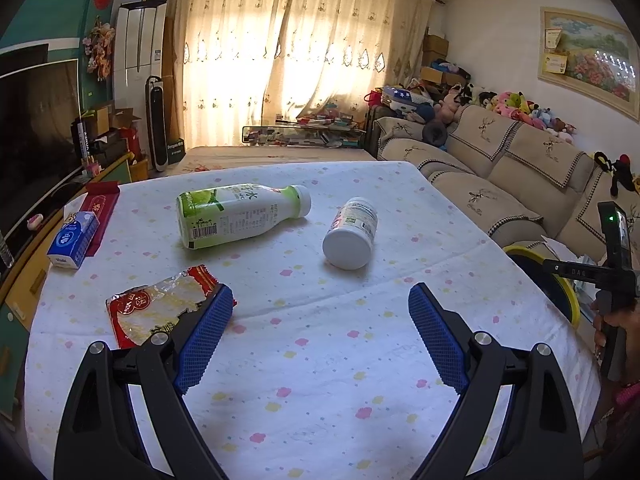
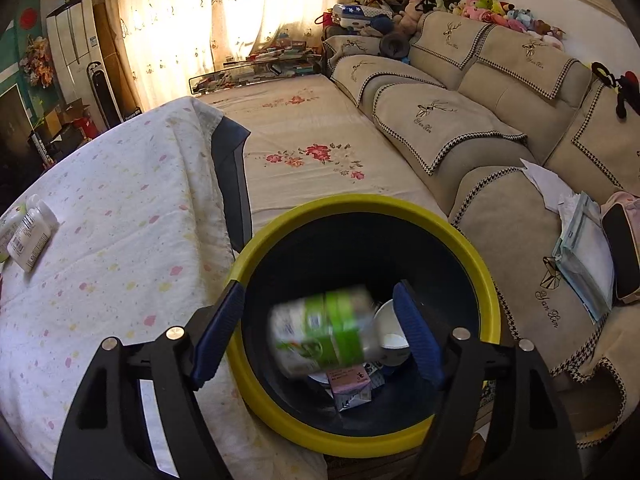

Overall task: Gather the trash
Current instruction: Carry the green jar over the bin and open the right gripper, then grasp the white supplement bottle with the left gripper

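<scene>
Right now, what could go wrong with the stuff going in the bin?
The blurred green carton sits free between the open right tongs, over the yellow-rimmed bin; it might bounce off the cup already inside. The bin stands just past the table edge, so a bump might tip it. The big bottle and white jar lie sideways and might roll.

Daylight glows through the curtains [image 1: 296, 60], overexposing their centre and leaving the room beside them dim. The surface [image 1: 320, 340] takes a bluish cast. Fisheye bending and dark vignetting mark the corners. A green carton [image 2: 324, 330] over the bin [image 2: 360, 216] is motion-blurred.
</scene>
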Action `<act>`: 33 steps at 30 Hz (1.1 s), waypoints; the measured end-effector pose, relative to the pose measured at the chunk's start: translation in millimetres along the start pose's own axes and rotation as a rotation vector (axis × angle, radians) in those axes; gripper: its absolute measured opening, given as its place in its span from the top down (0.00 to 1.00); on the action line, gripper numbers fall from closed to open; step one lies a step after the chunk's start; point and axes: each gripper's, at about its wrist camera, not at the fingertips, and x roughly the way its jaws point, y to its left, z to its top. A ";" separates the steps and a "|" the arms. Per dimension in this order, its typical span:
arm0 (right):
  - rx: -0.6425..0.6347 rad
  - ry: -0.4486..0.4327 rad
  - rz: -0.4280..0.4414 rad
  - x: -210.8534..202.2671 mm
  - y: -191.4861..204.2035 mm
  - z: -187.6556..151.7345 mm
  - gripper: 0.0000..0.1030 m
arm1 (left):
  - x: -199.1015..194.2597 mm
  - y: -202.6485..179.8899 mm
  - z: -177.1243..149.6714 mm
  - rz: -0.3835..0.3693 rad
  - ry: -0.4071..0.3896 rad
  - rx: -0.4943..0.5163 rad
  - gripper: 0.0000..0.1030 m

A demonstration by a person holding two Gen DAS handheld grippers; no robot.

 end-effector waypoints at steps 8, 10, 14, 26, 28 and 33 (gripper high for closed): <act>0.005 -0.010 0.016 -3.0 -5.1 0.3 0.26 | 10.9 -12.4 3.5 -0.034 0.060 0.022 0.14; 0.009 -0.010 0.024 -2.5 -7.3 0.2 0.25 | 18.8 -15.7 8.4 -0.055 0.096 0.024 0.14; 0.025 -0.013 0.043 -2.4 -13.0 0.0 0.25 | 37.7 -17.3 24.7 -0.075 0.146 0.024 0.14; 0.061 -0.004 0.073 3.1 -23.2 -2.4 0.25 | 123.3 -44.5 74.5 -0.055 0.264 0.127 0.14; 0.060 -0.004 0.079 3.4 -23.1 -2.2 0.25 | 135.5 -50.3 78.4 -0.044 0.277 0.150 0.14; 0.052 -0.003 0.093 4.1 -20.5 -0.6 0.25 | 158.0 -60.0 82.5 -0.017 0.295 0.185 0.15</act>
